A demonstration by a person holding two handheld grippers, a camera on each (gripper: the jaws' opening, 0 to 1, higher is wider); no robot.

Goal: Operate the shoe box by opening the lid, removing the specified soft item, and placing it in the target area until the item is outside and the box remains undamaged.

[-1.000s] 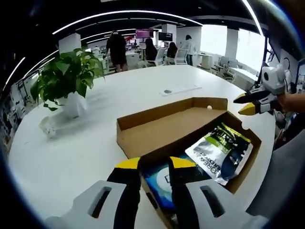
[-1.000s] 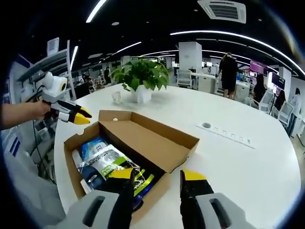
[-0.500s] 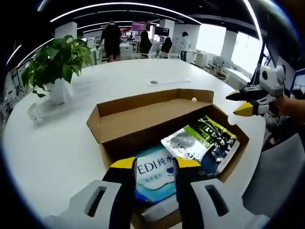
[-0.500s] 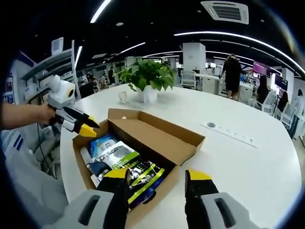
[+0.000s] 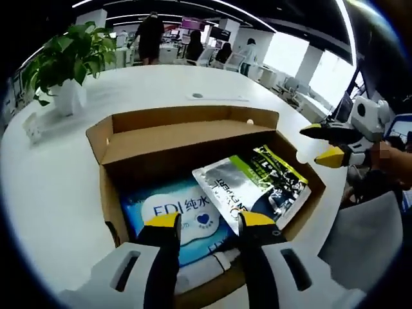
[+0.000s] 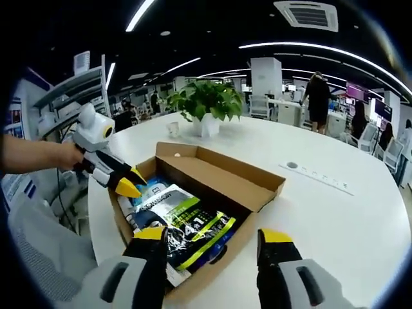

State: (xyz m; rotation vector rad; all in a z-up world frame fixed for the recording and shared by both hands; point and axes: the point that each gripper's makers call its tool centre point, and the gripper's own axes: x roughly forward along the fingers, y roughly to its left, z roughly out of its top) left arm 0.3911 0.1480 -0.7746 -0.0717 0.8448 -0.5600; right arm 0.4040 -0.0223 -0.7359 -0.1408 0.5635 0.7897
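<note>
Left gripper view shows us the shoe box [image 5: 193,138] lying open on the white bench [image 5: 51,187], with its lid [image 5: 187,138] folded back on the far side and standing nearly upright. Our left gripper [image 5: 209,222] hangs just over the near end of the box, its yellow-tipped fingers [image 5: 162,222] apart and grasping nothing. Under them lies a blue and white soft pack [image 5: 183,215] with the letters "EDI" on it, flat on the bottom of the box. Beside it, and partly over it, lies a silver, green and black pouch [image 5: 257,187]; its long axis runs along the length of the box, from the blue pack toward the end where the right gripper [image 5: 322,143] is. That gripper comes in from the right, held by a hand [image 5: 393,158], its fingers apart and hovering at the corner of the box.

In the right gripper view we see our right gripper [image 6: 212,235] with its fingers [image 6: 149,233] wide apart over the near edge of the box [image 6: 257,187], holding nothing. The pouch [image 6: 193,225] points toward us here, and the blue pack [image 6: 148,191] is behind it. The left gripper [image 6: 125,183] reaches down into the far end of the box, touching or nearly touching the blue pack. A potted plant [image 6: 206,103] stands on the bench [image 6: 347,219] well behind the box.
</note>
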